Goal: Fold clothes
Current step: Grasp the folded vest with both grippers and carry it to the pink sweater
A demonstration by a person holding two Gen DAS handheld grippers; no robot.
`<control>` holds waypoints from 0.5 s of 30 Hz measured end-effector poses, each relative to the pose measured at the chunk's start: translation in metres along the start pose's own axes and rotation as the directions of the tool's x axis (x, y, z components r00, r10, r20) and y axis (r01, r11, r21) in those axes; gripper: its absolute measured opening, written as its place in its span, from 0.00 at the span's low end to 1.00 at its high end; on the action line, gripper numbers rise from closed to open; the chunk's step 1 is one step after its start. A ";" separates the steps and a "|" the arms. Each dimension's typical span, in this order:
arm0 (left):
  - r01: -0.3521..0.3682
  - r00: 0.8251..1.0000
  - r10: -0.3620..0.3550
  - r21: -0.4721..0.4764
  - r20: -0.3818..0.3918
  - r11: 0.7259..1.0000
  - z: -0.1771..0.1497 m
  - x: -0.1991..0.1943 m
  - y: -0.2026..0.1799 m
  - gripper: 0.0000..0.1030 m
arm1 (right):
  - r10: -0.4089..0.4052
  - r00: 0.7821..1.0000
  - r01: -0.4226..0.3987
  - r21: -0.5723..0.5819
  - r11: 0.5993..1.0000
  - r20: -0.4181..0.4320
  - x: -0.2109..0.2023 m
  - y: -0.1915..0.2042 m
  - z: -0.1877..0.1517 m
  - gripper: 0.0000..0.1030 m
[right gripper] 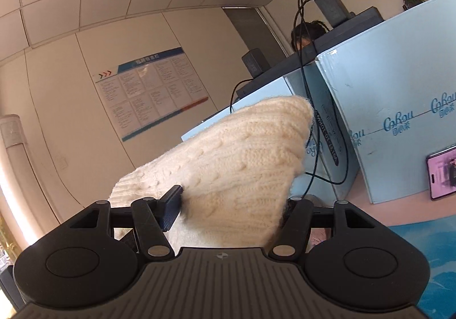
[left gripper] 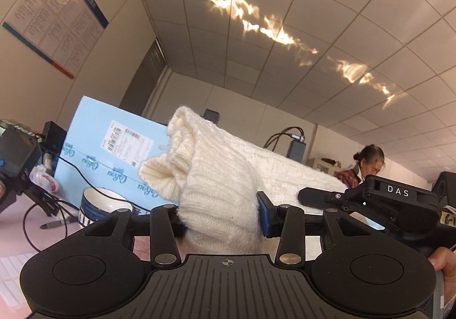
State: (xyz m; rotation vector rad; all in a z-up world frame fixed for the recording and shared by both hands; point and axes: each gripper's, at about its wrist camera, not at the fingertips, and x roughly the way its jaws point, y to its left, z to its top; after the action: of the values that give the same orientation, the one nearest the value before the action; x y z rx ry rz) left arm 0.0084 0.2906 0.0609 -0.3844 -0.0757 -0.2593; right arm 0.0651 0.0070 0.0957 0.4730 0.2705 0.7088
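A cream cable-knit sweater (left gripper: 216, 176) is lifted off the table, bunched between the pads of my left gripper (left gripper: 221, 219), which is shut on its ribbed edge. The knit stretches away to the right toward the other gripper's black body (left gripper: 379, 199), seen in the left wrist view. In the right wrist view the same sweater (right gripper: 236, 165) fills the middle, and my right gripper (right gripper: 230, 210) is shut on a thick fold of it. Both grippers point about level, toward walls and ceiling. The rest of the garment hangs hidden below the frames.
A light blue carton (left gripper: 114, 153) stands behind, with a striped bowl (left gripper: 99, 205), a marker pen and cables on the pink table (left gripper: 17, 227). A phone (right gripper: 441, 173) leans on the carton (right gripper: 399, 119). A person (left gripper: 367, 165) sits at the back right.
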 end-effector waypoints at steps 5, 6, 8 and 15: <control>-0.089 0.994 0.083 -0.094 -0.066 0.992 -0.019 0.036 0.031 0.40 | -0.064 0.997 0.061 -0.086 0.994 -0.036 0.066 -0.011 -0.005 0.58; -0.112 0.991 0.102 -0.113 -0.086 0.987 -0.026 0.042 0.036 0.40 | -0.079 0.996 0.074 -0.091 0.993 -0.051 0.077 -0.017 -0.008 0.59; -0.150 0.983 0.132 -0.143 -0.129 0.978 -0.035 0.047 0.045 0.40 | -0.104 0.991 0.097 -0.077 0.992 -0.089 0.098 -0.033 -0.017 0.59; -0.303 0.930 0.295 -0.005 -0.220 0.953 -0.051 0.060 0.044 0.47 | -0.134 0.969 0.151 0.069 0.986 -0.208 0.143 -0.094 -0.053 0.77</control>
State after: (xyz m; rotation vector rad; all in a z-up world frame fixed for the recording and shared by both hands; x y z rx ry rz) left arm 0.0794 0.2969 0.0052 -0.3990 0.2026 0.0009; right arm 0.2015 0.0589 -0.0082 0.4569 0.5234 0.6064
